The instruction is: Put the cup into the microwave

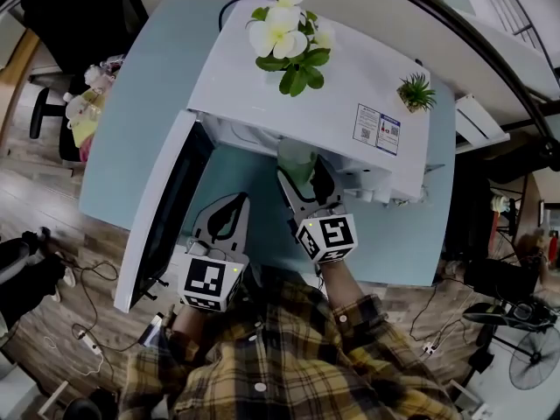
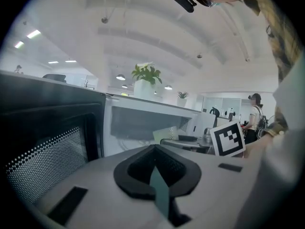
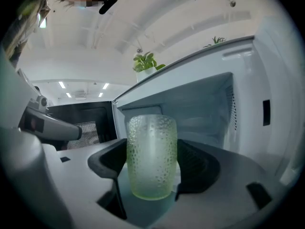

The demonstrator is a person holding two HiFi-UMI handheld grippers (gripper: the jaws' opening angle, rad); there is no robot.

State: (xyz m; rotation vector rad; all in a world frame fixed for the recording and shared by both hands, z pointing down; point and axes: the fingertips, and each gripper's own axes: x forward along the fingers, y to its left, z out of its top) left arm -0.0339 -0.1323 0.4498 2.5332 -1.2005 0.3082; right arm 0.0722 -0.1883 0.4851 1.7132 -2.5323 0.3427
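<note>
1. With door (image 1: 160, 206) swung open to the left, R gripper (image 1: 304, 182) is clamped on the cup (image 3: 151, 155), jaws tight on both sides.
2. Cup upright at microwave (image 1: 350, 77) mouth, cavity just behind it.
3. L gripper (image 1: 229, 206) jaws closed together, nothing in them; sits beside door, near R gripper.

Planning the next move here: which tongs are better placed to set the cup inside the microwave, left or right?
Right. The right tongs are shut on the cup, facing the open microwave; the left tongs are shut, empty, beside the door.
</note>
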